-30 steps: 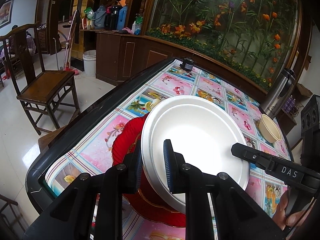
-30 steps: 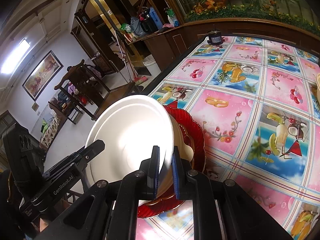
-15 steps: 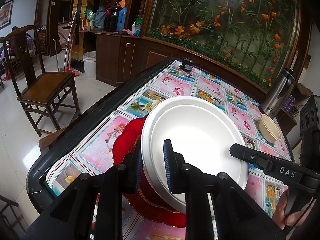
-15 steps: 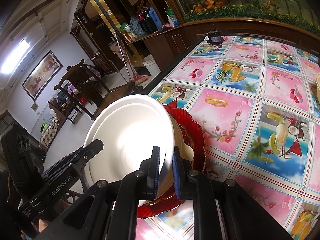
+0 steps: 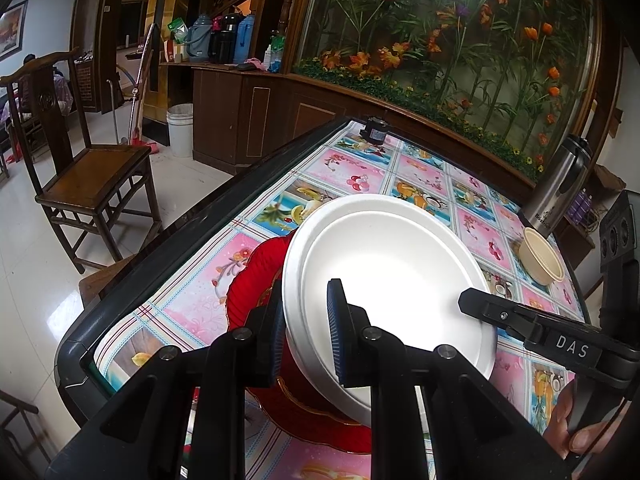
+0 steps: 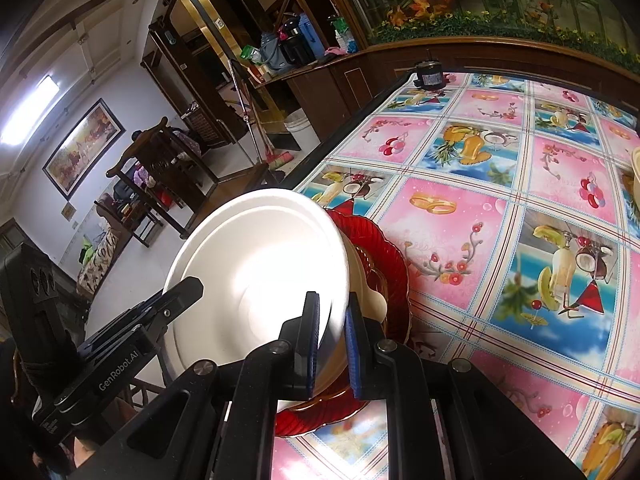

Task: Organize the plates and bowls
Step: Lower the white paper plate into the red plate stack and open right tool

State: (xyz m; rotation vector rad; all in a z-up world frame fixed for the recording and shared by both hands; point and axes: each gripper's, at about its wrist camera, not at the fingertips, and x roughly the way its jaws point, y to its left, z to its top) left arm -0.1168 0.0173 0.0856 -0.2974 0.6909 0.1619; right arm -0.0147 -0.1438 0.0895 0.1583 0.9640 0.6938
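surface [image 5: 352, 176] has a fruit-print cloth; on it: red plate [image 5: 248, 276], beige bowl [image 5: 540, 256] by steel flask [image 5: 560, 184], small black motor [image 5: 374, 132] at far edge.

White foam plates [image 5: 384, 276], two nested, tilted with the hollow face up, above a red ribbed plate [image 5: 250, 276] with gilt rim lying flat near the table's corner; small beige bowl [image 5: 540, 256] upright, well apart, at the far edge
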